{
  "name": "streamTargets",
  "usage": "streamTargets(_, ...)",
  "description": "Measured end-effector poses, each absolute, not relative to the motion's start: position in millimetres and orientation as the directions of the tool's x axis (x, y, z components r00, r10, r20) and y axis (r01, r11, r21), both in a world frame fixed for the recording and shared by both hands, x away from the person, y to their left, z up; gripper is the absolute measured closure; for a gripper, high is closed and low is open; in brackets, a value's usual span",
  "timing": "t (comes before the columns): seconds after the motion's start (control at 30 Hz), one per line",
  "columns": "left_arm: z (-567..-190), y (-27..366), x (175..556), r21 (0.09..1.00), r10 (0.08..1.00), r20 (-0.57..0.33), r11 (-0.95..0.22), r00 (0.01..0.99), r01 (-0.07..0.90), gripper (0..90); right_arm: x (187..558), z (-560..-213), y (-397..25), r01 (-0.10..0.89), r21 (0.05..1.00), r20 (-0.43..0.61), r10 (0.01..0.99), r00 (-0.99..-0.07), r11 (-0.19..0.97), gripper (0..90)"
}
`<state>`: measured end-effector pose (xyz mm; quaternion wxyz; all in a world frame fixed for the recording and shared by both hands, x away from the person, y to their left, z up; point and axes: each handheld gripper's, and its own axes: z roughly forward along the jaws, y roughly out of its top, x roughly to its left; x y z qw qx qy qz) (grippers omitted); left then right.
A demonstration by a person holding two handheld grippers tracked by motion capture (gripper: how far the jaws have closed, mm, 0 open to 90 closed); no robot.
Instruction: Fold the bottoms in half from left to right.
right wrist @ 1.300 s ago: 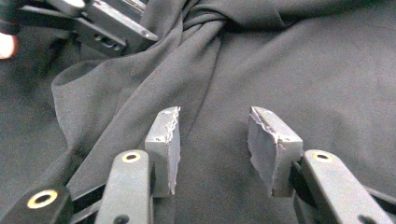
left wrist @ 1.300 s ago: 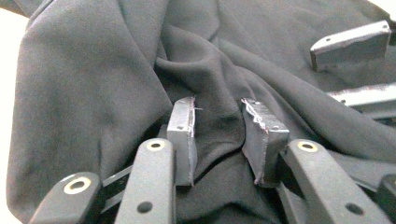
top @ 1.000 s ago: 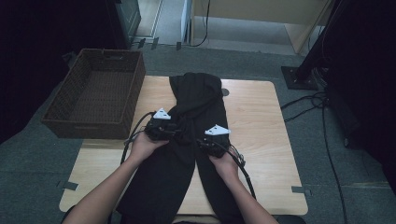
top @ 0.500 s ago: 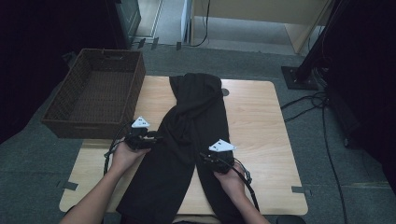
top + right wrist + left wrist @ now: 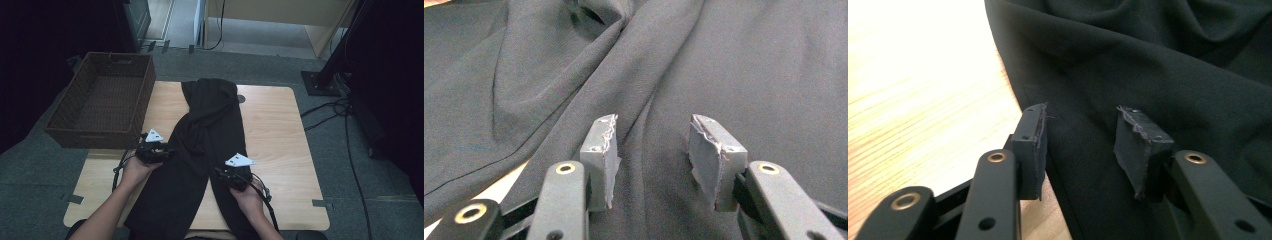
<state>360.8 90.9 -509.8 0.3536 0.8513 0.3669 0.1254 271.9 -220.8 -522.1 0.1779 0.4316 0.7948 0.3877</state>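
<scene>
A light wooden table [image 5: 280, 125] stands on grey carpet in a dim room, with cables trailing across the floor on the far right and a dark wicker basket [image 5: 100, 100] overhanging the table's far left corner. Black trousers [image 5: 210, 130] lie lengthwise down the middle of the table, waistband end away from the person, the two legs parting toward the near edge and hanging over it.

The left gripper [image 5: 165, 152] sits at the outer edge of the left trouser leg, the basket just beyond and to its left. In the left gripper view its jaws stand well apart with nothing between them — the left pad [image 5: 1034, 145] hovers right over the hem line where cloth meets bare wood, the right pad [image 5: 1138, 150] over cloth. The right gripper [image 5: 222, 175] rests over the inner side of the right leg, near the gap between the legs; the right gripper view shows its jaws equally wide, empty, with a raised fold of fabric [image 5: 644, 100] running away ahead of them.

The risk from here, as I judge it, lies in the pinch. The cloth is thin and lies flat, so the left jaws could close on table rather than fabric, or catch a single layer and let the leg twist. The right jaws, closing on that ridge, might bunch it — dragging the whole garment askew.
</scene>
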Motion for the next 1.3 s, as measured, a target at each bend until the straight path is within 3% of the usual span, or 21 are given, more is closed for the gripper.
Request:
streamTargets(0.17,-512.9,89.6,357.0,0.717,0.726,-0.026,-0.466,0.688,0.519,66.1,273.1,-522.2,-220.6,0.548,0.770,0.052,0.823,-0.565,0.327,54.7)
streamTargets(0.27,-514.0,92.4,358.1,0.724,0.727,-0.055,-0.443,0.684,0.529,79.1,273.4,-522.0,-219.4,0.553,0.767,0.055,0.827,-0.559,0.324,55.1)
streamTargets(0.3,-514.3,93.1,358.8,0.726,0.729,-0.066,-0.433,0.681,0.535,79.1,273.4,-522.0,-219.4,0.553,0.767,0.055,0.827,-0.559,0.324,55.1)
streamTargets(0.33,-514.5,94.2,359.8,0.726,0.731,-0.077,-0.425,0.678,0.541,85.8,273.7,-522.0,-219.2,0.552,0.768,0.052,0.827,-0.559,0.325,55.1)
streamTargets(0.43,-515.2,95.8,361.7,0.725,0.728,-0.113,-0.405,0.676,0.558,89.2,274.5,-522.2,-218.9,0.548,0.770,0.048,0.826,-0.561,0.327,55.2)
streamTargets(0.57,-514.7,97.7,364.9,0.716,0.717,-0.141,-0.402,0.683,0.570,89.9,277.2,-522.1,-217.5,0.545,0.769,0.042,0.825,-0.563,0.333,56.0)
streamTargets(0.77,-514.0,100.9,375.8,0.696,0.682,-0.282,-0.339,0.675,0.633,90.0,287.5,-522.0,-212.2,0.546,0.768,0.039,0.827,-0.561,0.334,56.1)
streamTargets(1.3,-458.4,76.0,387.2,0.803,0.596,-0.293,-0.272,0.748,0.531,90.0,340.9,-521.4,-179.0,0.559,0.768,0.041,0.847,-0.530,0.312,57.4)
